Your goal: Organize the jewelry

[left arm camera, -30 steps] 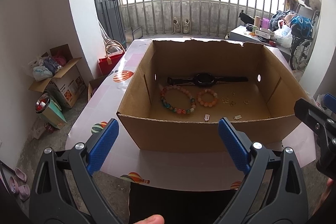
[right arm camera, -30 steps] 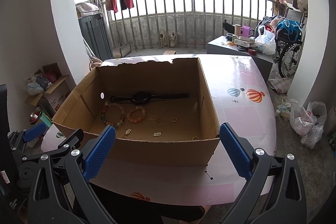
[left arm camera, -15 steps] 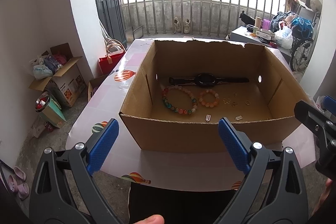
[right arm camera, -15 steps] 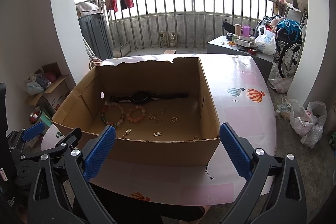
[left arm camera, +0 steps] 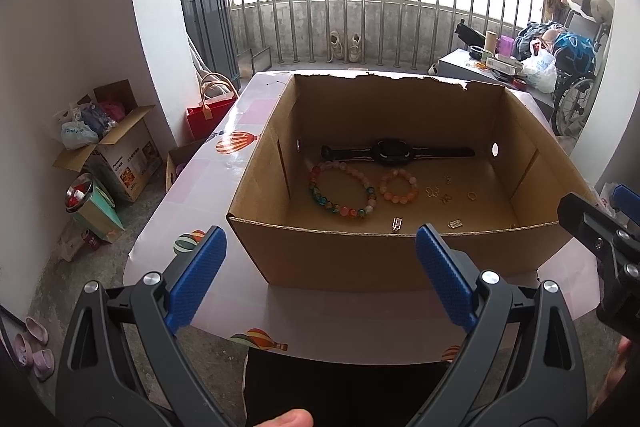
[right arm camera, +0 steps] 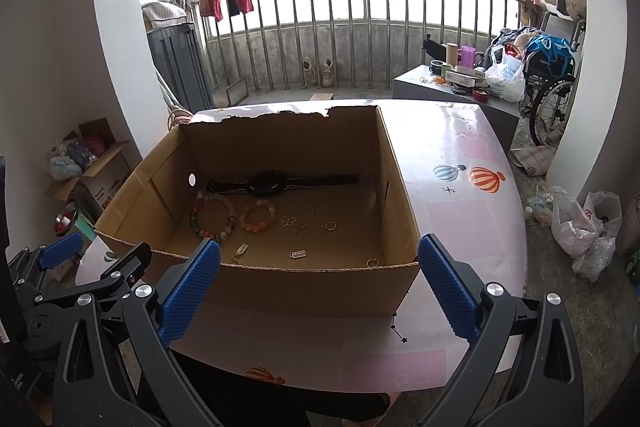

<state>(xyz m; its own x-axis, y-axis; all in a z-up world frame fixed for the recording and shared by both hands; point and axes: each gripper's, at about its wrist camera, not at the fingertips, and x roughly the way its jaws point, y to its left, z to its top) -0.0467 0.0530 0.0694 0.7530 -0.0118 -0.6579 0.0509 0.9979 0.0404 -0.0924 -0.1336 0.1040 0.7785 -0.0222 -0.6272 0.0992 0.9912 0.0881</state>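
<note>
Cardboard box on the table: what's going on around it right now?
A person holds the left gripper and right gripper open, short of the cardboard box, gripping nothing. Inside lie a black watch, a multicolored bead bracelet, an orange bead bracelet and small metal pieces. Nothing is picked up.

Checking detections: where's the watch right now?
The watch lies flat on the box floor along the far wall, just behind the two bead bracelets; in the right wrist view it sits left of centre.
</note>
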